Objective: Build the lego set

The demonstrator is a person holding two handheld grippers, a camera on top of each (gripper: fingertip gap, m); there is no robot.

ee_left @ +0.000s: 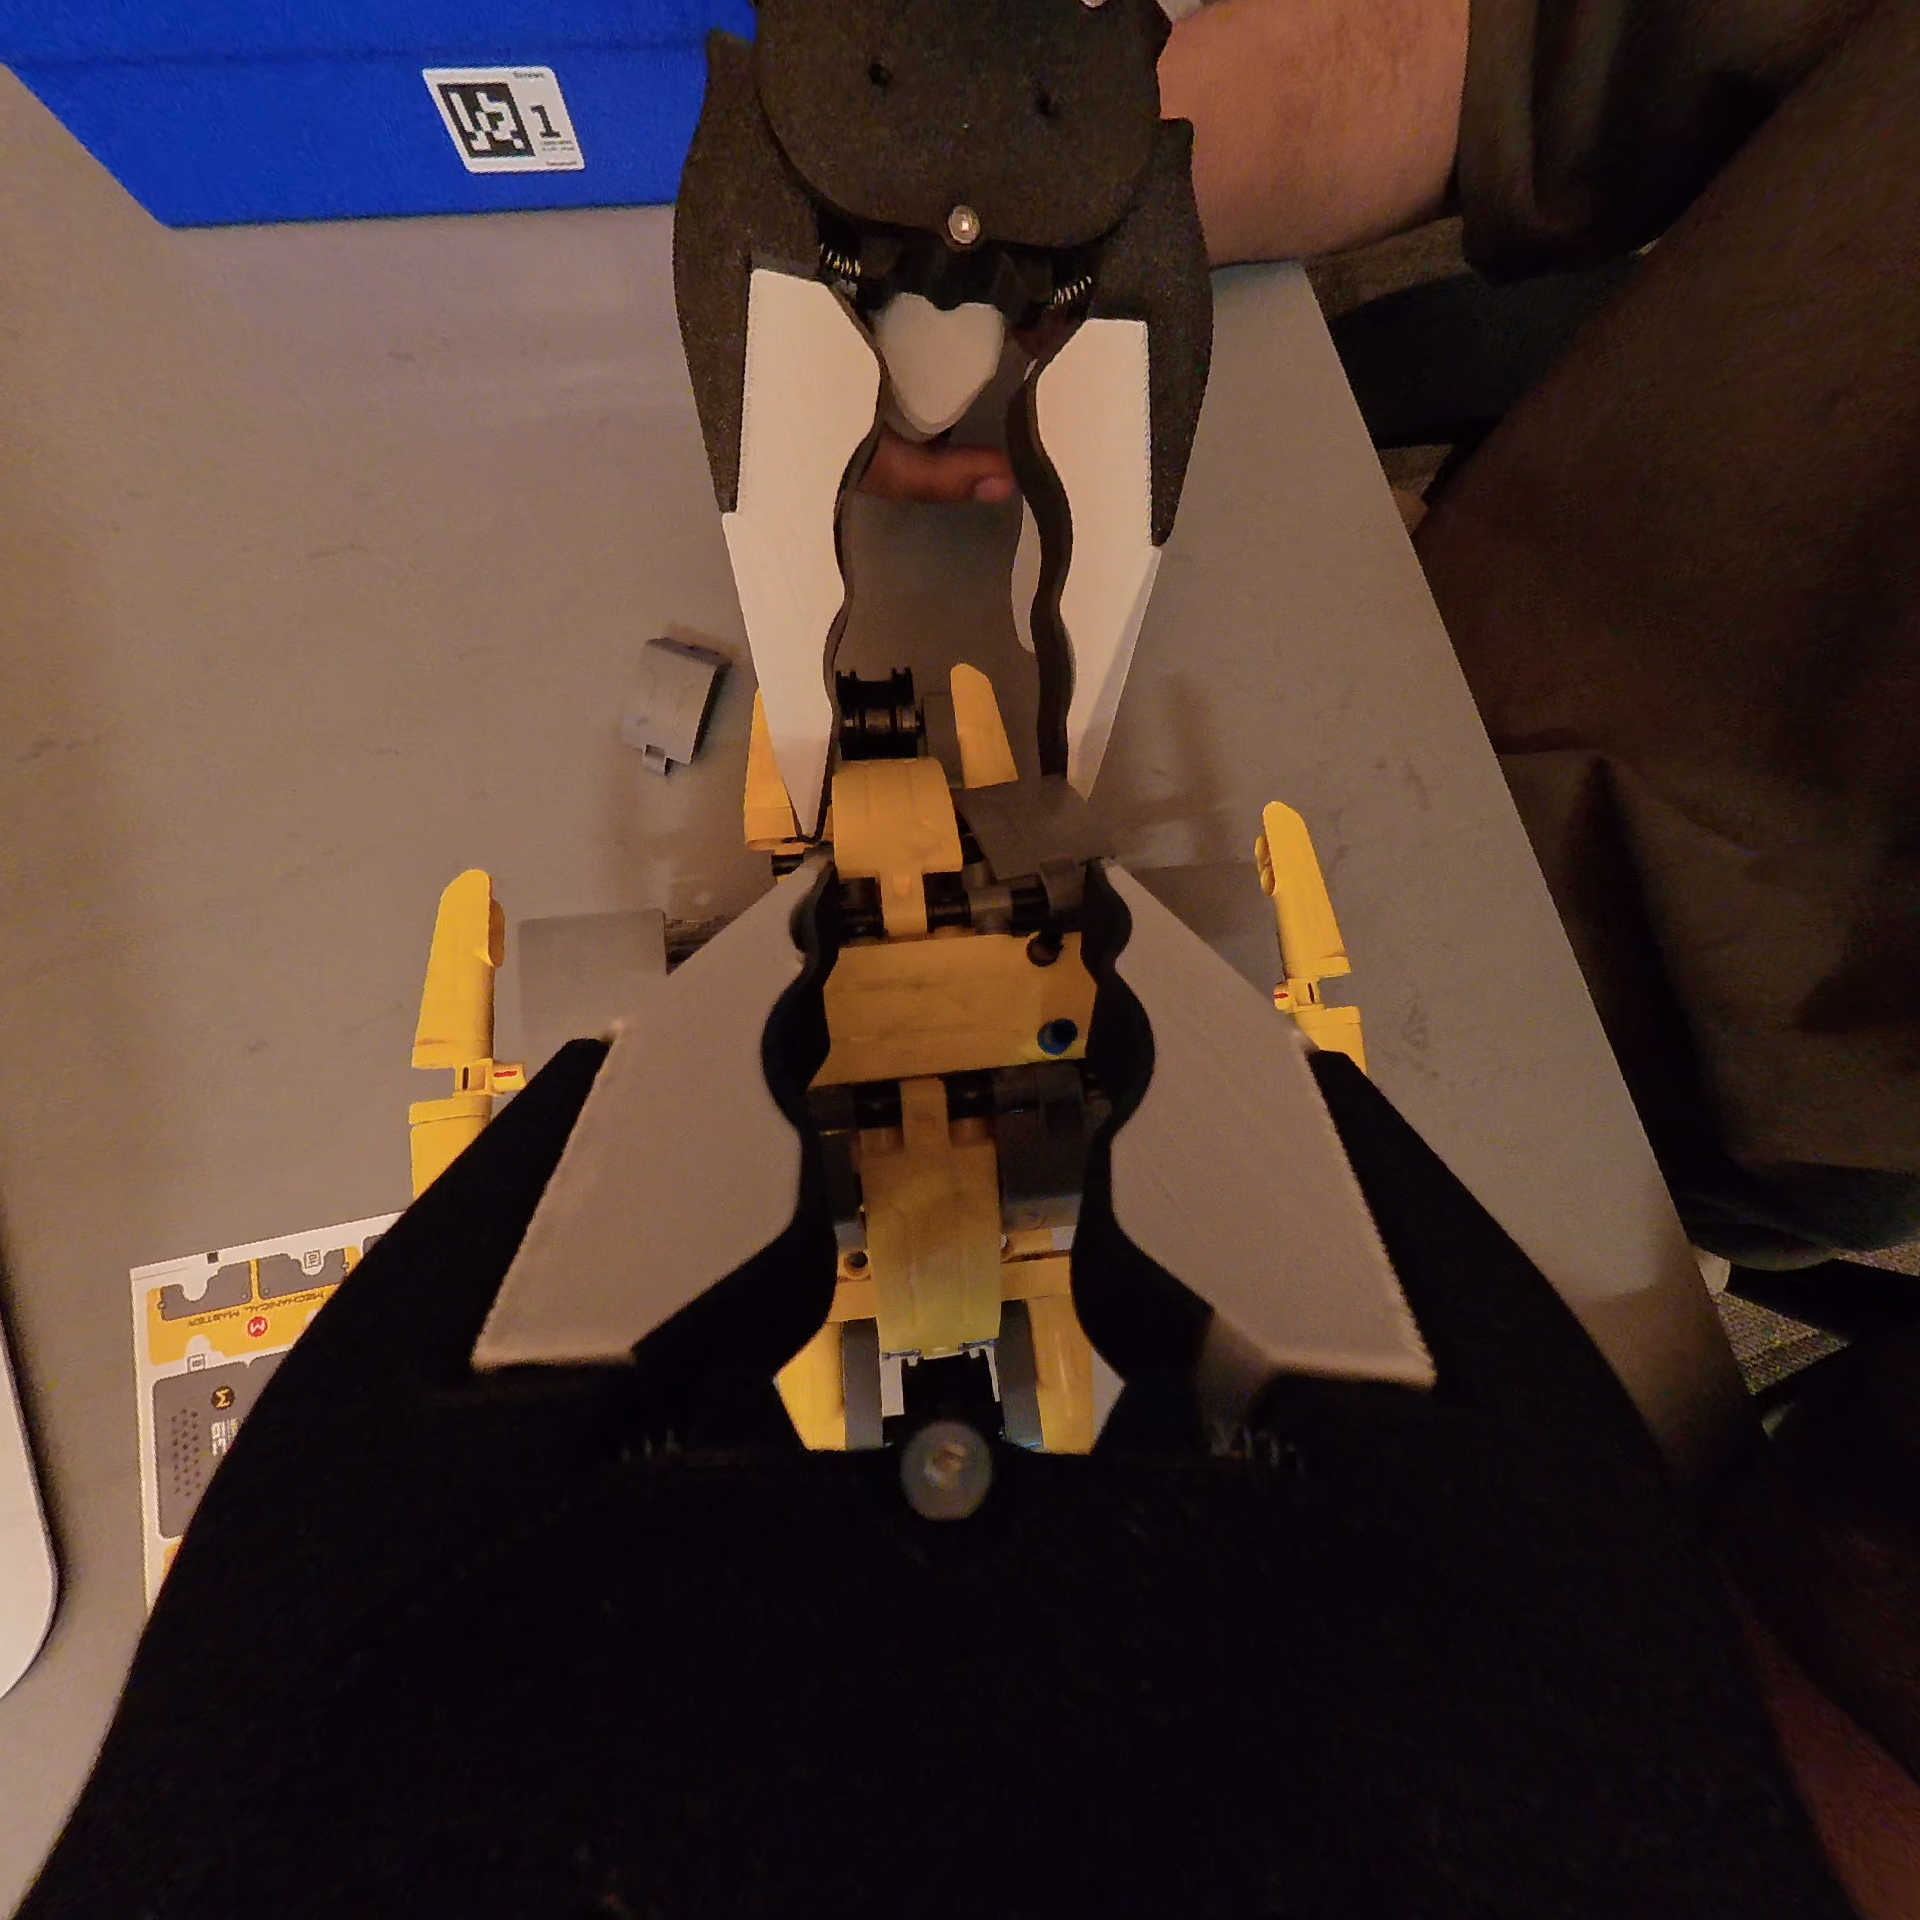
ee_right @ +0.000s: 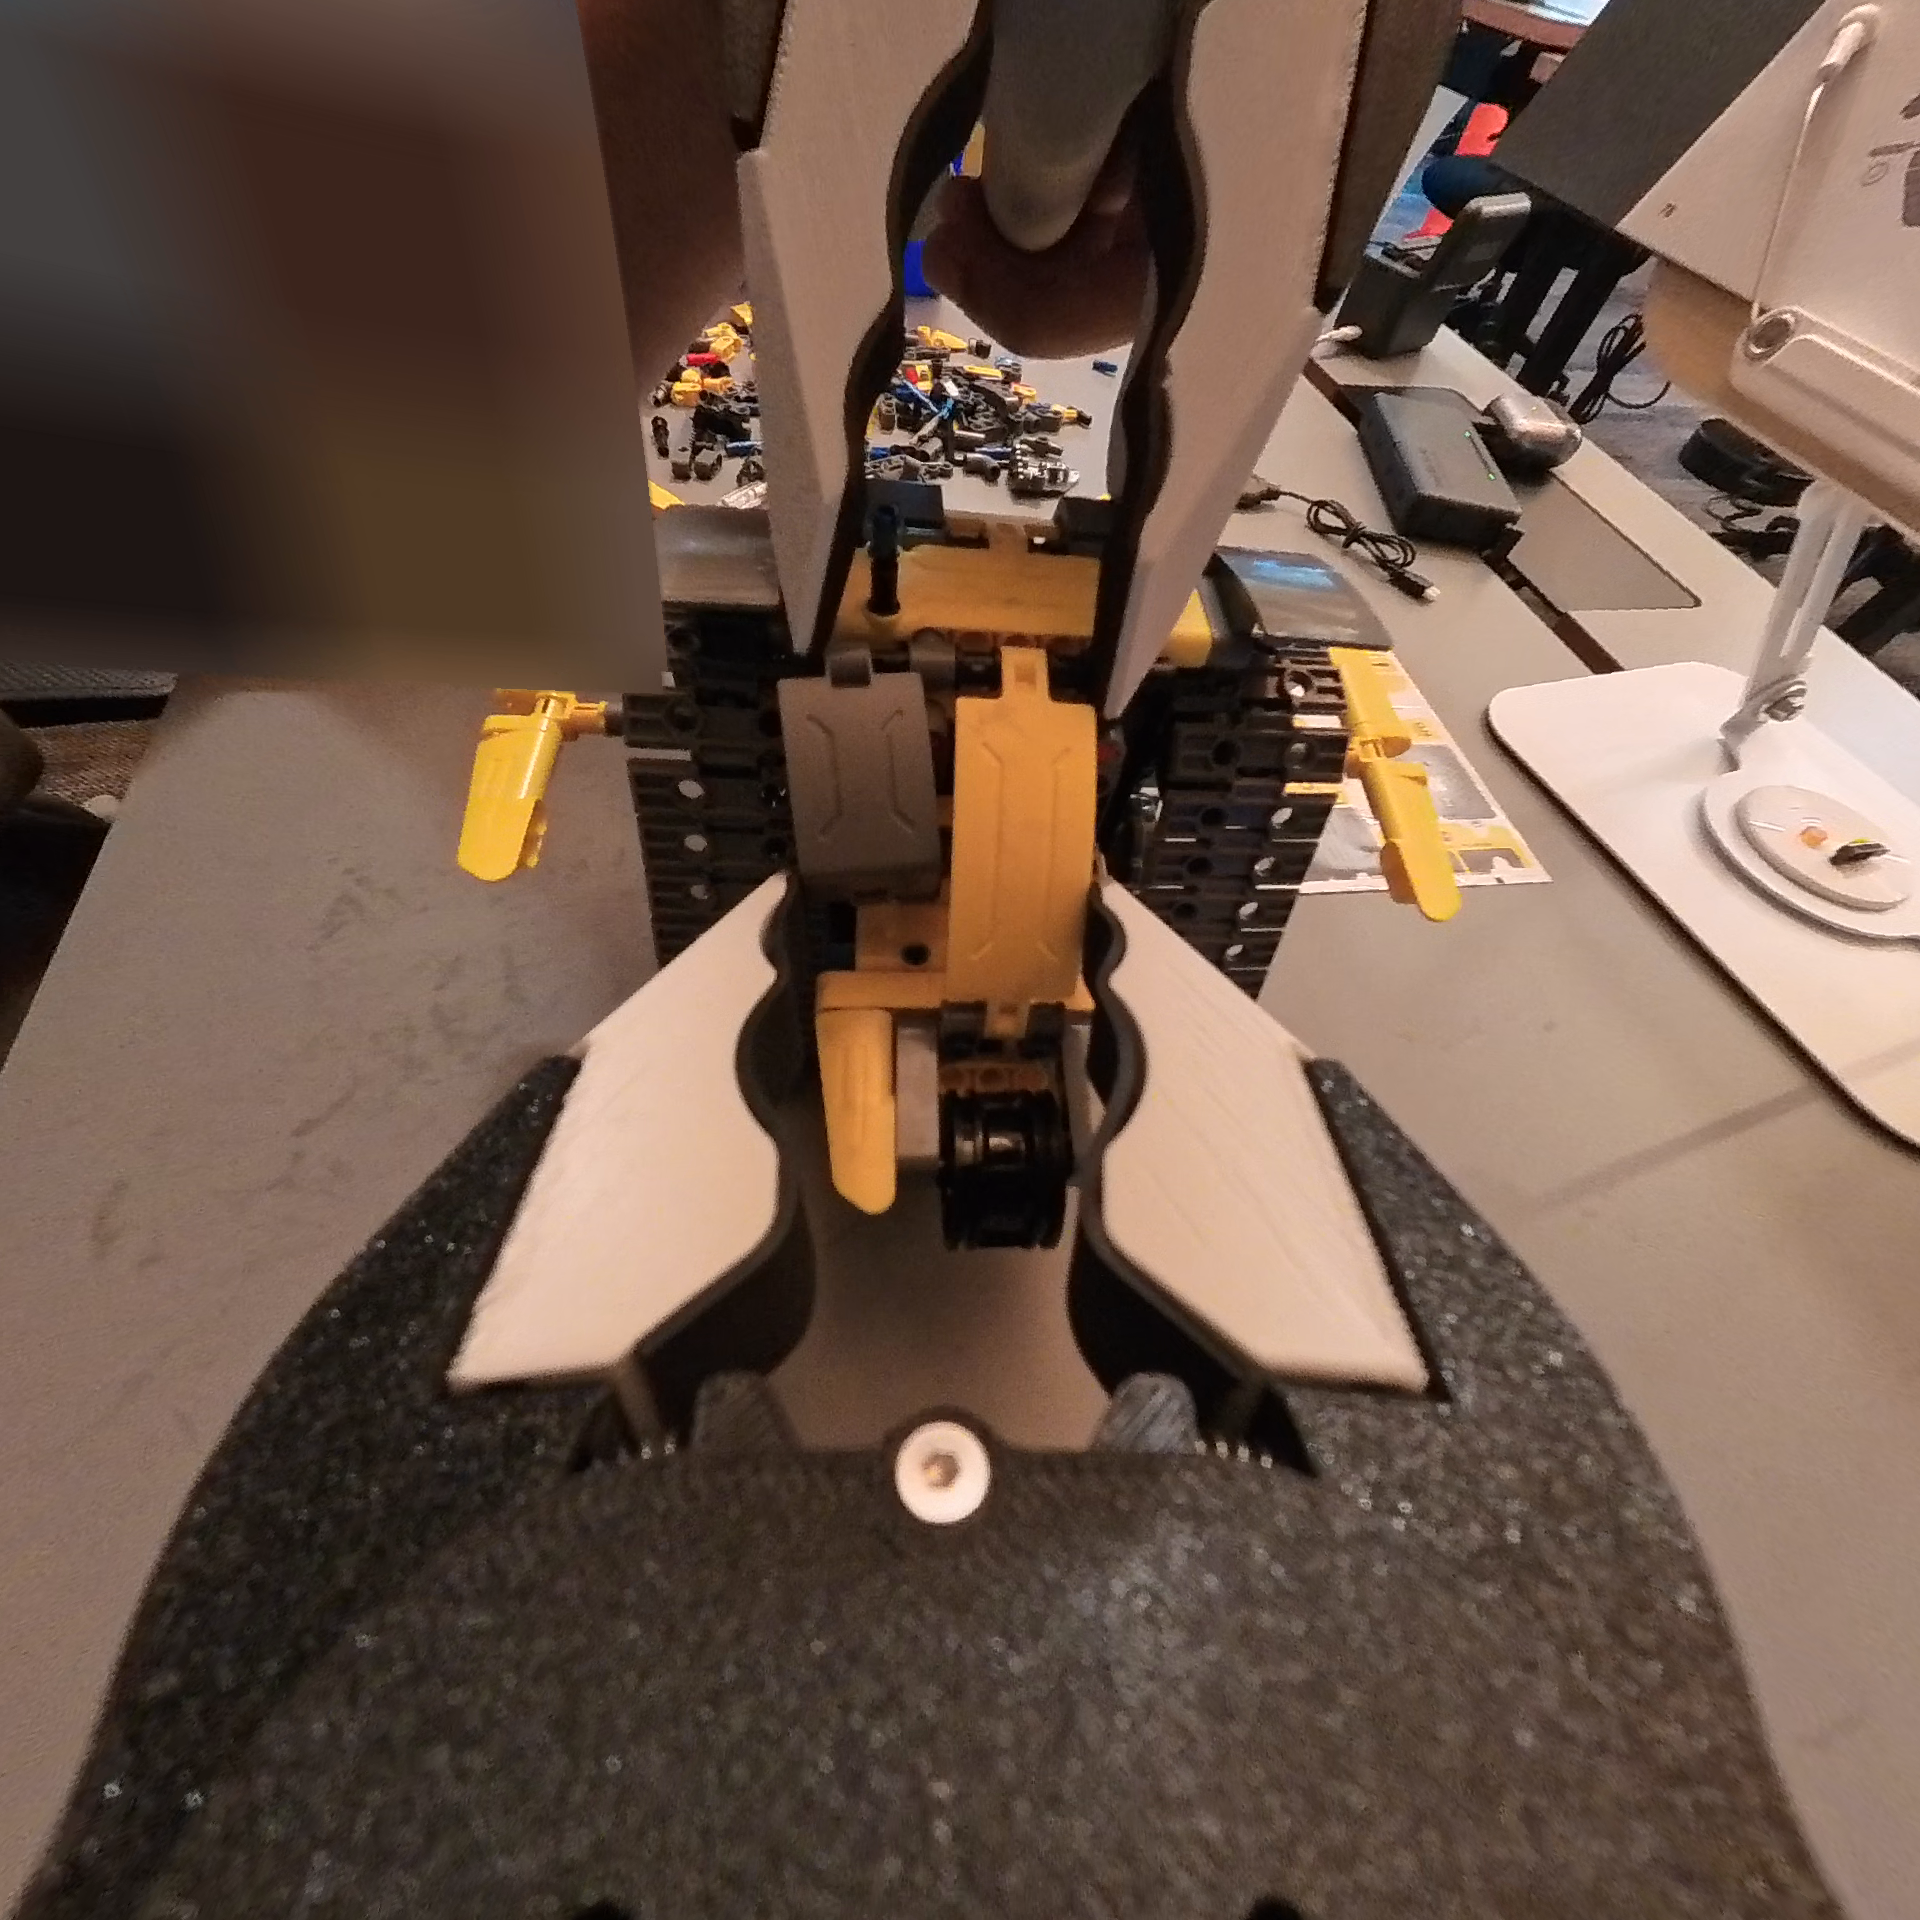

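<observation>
We have a yellow and grey brick-built model [ee_left: 951, 997], a vehicle-like build of studless beams, standing on the grey counter [ee_left: 260, 623] between the two claws. Its yellow body block sits mid-frame in the left wrist view, with a curved yellow panel [ee_right: 1023, 831] and a curved grey panel [ee_right: 854, 774] side by side on top, and a black pulley-like wheel [ee_right: 1003, 1169] at the end nearer the right claw.

The left claw [ee_left: 956, 883] is part open, its fingers pressed against both flanks of the yellow body, so it appears clamped on the model. We judge this a steadying hold.

The right claw [ee_right: 940, 894] comes in from the opposite end, also part open, its fingers straddling the panels and the wheel. Contact on the sides looks likely, but we cannot tell for certain whether it grips or merely brackets.

Yellow paddle-shaped pieces [ee_left: 457, 977] stick out on both sides of the model, clear of either claw.

Just beside the model lies a loose grey curved panel [ee_left: 673, 701], apart from it. A printed sticker sheet [ee_left: 223, 1340] lies flat near the left claw. Farther off are a blue bin [ee_left: 260, 125] bearing a marker tag, a heap of loose small parts [ee_right: 935, 405], black power adapters with cables [ee_right: 1439, 462], and a white stand base [ee_right: 1662, 790].
</observation>
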